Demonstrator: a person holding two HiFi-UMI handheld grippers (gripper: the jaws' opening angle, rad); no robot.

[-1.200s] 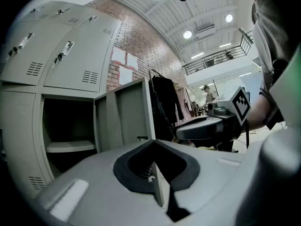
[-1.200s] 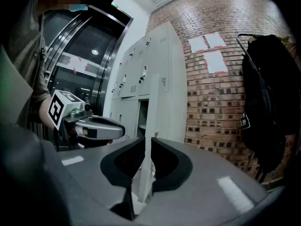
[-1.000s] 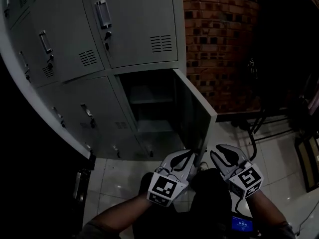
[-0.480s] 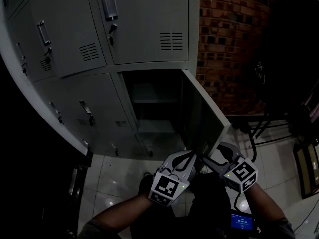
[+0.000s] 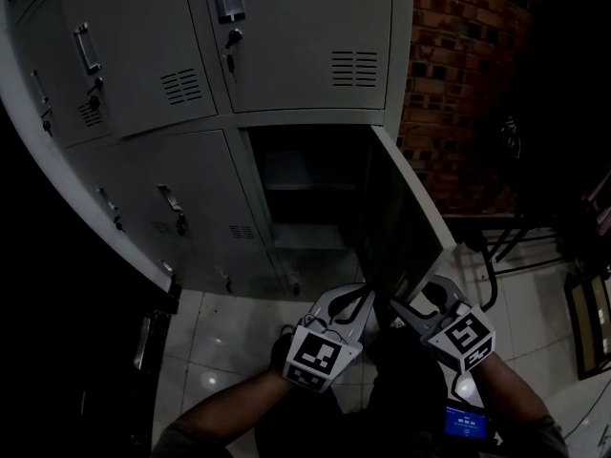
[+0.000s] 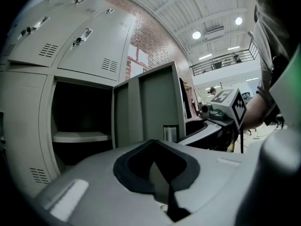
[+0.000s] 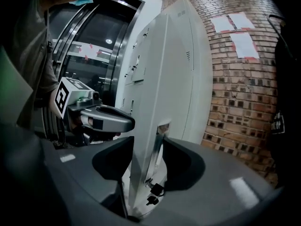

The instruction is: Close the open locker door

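From my remote seat I see the grey metal locker door (image 5: 406,208) standing open. It is swung out towards me from the lower right compartment (image 5: 305,189) of the grey steel locker bank (image 5: 286,46). Every other door in the bank is flush. The dark compartment holds one pale shelf (image 6: 80,136).

The right hand-held gripper (image 5: 412,296) straddles the door's free edge near its lower corner. One jaw sits on the inner face and one on the outer face, beside the recessed handle (image 7: 162,126). Its jaws have just been closing with the door panel between them, and in the right gripper view both pads look to lie against the metal (a fairly wide grip, given the panel's thickness).

The left hand-held gripper (image 5: 366,299) sits just beside it on the door's inner side. Its jaws are brought together at the tips, with nothing between them. I cannot tell whether it touches the door.

A red brick wall (image 5: 458,93) rises to the right of the lockers. A glossy white tiled floor (image 5: 229,332) lies below them.
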